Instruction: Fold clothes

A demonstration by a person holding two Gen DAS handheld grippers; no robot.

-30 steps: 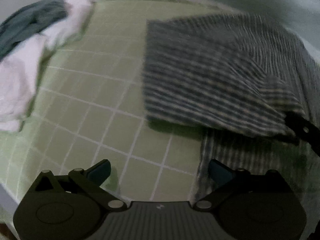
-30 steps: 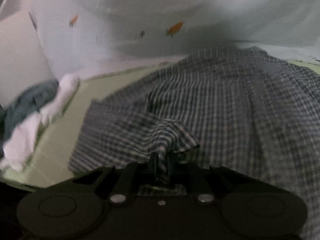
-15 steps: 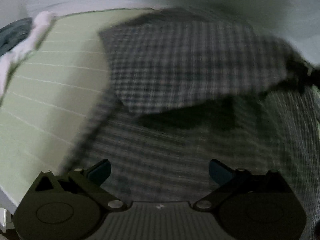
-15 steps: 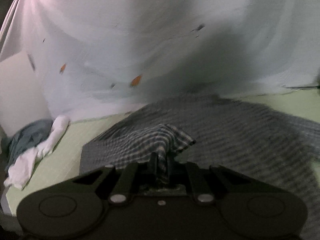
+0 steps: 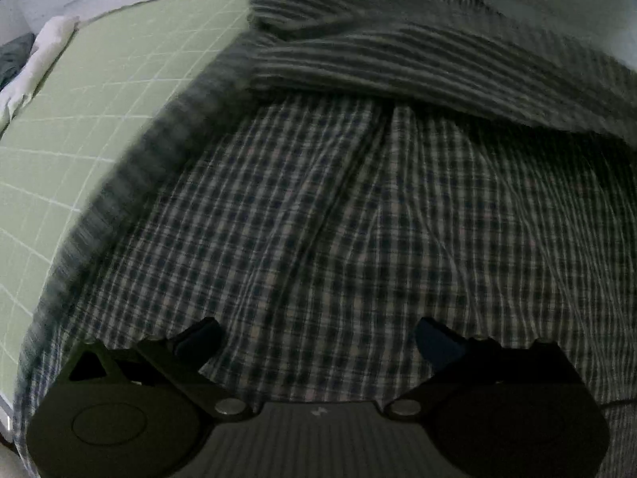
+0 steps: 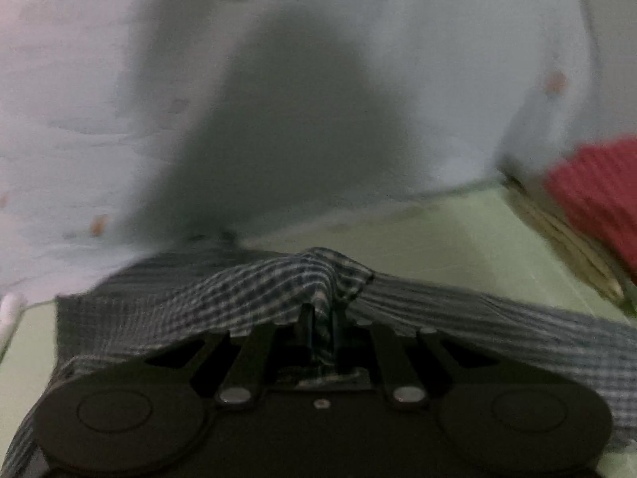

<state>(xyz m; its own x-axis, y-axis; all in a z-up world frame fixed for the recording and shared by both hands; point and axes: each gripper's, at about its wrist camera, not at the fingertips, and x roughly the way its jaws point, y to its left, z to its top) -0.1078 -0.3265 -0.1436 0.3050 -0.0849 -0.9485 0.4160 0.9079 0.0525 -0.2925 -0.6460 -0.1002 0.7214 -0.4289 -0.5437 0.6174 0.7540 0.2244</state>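
Checked cloth, the shirt lies spread on the green gridded mat, and we judge a fold is under way: our right hand-held gripper is clamped on a bunched edge, carrying it across. Our left hand-held gripper hangs over the shirt, jaws wide and empty. Next we should lay the edge flat, then let go.

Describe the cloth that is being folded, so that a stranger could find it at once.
Start from the green mat with white grid lines. The checked shirt covers its right part, dark blue and white, with one flap lifted over it by the right hand-held gripper. The white cloth at the mat's far left edge is plain and bunched, not checked.
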